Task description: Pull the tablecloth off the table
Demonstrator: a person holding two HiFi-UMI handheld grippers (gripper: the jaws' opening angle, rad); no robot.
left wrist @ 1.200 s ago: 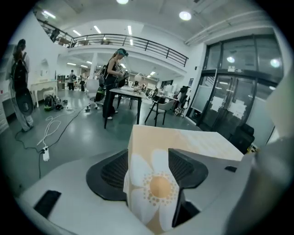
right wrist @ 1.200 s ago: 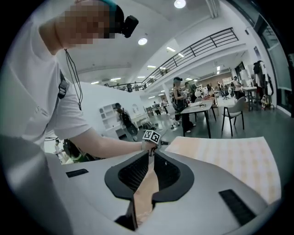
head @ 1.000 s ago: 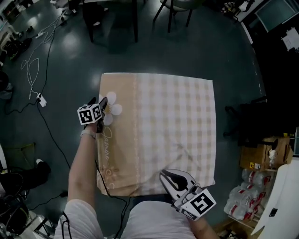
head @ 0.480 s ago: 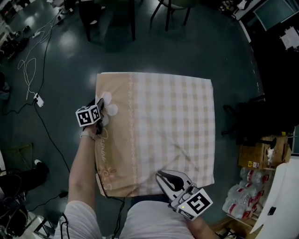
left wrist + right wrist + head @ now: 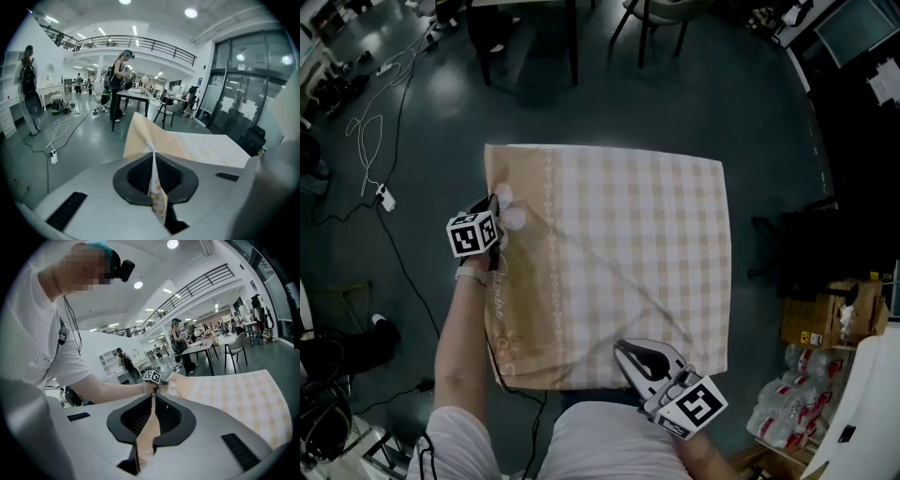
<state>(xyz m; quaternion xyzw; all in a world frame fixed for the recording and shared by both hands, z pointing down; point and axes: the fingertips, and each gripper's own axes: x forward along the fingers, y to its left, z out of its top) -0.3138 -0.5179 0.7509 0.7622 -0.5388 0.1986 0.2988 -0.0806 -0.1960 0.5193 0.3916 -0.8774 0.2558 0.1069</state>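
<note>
A beige and white checked tablecloth (image 5: pixel 628 253) covers the square table in the head view. My left gripper (image 5: pixel 501 211) sits at the cloth's left edge and its jaws have just been closing; they are now shut on a pinch of the tablecloth (image 5: pixel 154 187), which rises in a fold from the left side. My right gripper (image 5: pixel 628 361) is at the near edge, shut on the tablecloth (image 5: pixel 147 432). A crease runs across the cloth between the two grips. The left gripper (image 5: pixel 152 377) also shows in the right gripper view.
Dark floor surrounds the table. Chairs (image 5: pixel 652 23) and a table leg stand beyond the far edge. Cables and a power strip (image 5: pixel 384 199) lie at left. Cardboard boxes (image 5: pixel 825 309) and bottled water (image 5: pixel 778 412) sit at right. A person (image 5: pixel 117 84) stands by a distant table.
The left gripper's jaws closed on the cloth's left edge and lifted it slightly, so a crease formed. The cloth's left border shifted left. The right gripper stayed at the near edge.
</note>
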